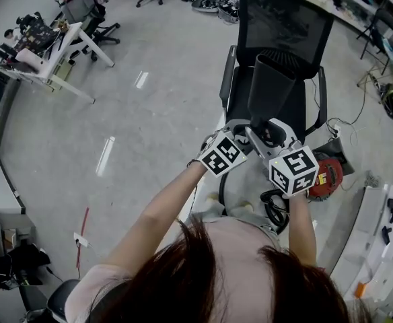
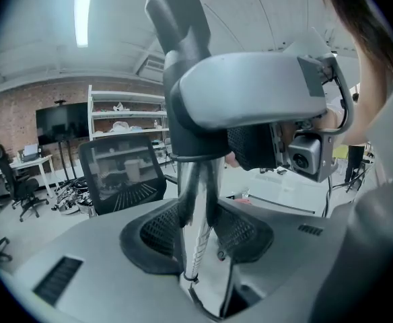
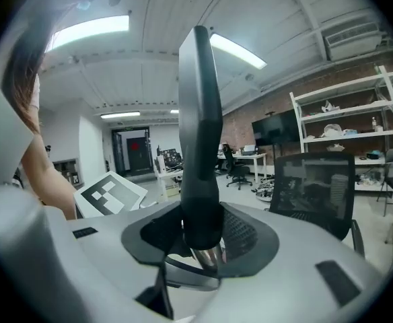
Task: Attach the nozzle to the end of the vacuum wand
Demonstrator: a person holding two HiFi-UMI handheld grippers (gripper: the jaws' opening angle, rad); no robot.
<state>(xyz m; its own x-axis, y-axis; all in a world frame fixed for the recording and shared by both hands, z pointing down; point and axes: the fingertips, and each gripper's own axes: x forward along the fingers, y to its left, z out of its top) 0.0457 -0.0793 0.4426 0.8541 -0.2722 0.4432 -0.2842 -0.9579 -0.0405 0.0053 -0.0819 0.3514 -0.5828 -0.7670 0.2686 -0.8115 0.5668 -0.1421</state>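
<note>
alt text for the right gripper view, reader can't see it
The right gripper clamps the round collar of an upright dark grey flat plastic vacuum nozzle, with the shiny metal wand end showing just below it. Behind stand a black mesh office chair and white metal shelves against a brick wall.

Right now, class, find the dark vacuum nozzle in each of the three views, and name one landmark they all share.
Head view: the nozzle stands right of centre.
Left gripper view: top centre, above the chrome wand.
Right gripper view: upright at centre.
Shared landmark: the black mesh office chair behind it.
</note>
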